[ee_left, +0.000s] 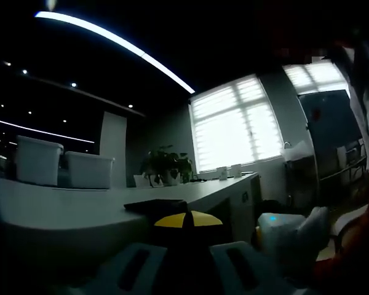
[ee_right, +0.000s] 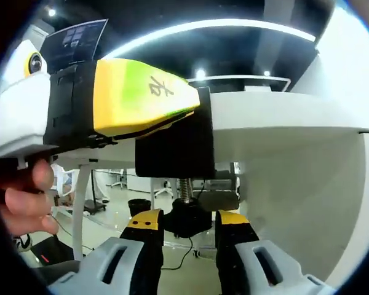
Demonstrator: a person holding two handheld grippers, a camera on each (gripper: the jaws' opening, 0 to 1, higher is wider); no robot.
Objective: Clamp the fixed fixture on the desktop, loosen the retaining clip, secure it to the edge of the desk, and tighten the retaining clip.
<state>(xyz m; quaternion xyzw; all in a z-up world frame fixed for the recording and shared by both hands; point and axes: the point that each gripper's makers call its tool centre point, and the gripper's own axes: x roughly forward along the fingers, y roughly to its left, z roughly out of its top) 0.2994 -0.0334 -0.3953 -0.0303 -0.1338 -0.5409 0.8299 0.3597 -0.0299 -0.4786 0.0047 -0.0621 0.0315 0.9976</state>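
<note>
Dim office, white desk (ee_right: 283, 117). Black fixture (ee_right: 175, 144) sits on the desk edge, left gripper (ee_right: 141, 95) pinching it. Right gripper (ee_right: 187, 230) closes on the screw knob (ee_right: 187, 218) (probably gripping). Tightening step; next calls for turning the knob.

Handheld grippers, as seen
Right gripper (ee_right: 187, 228): grey jaws, yellow-and-black tips. Left gripper (ee_right: 104, 98): white body, yellow jaw with printed character.
</note>
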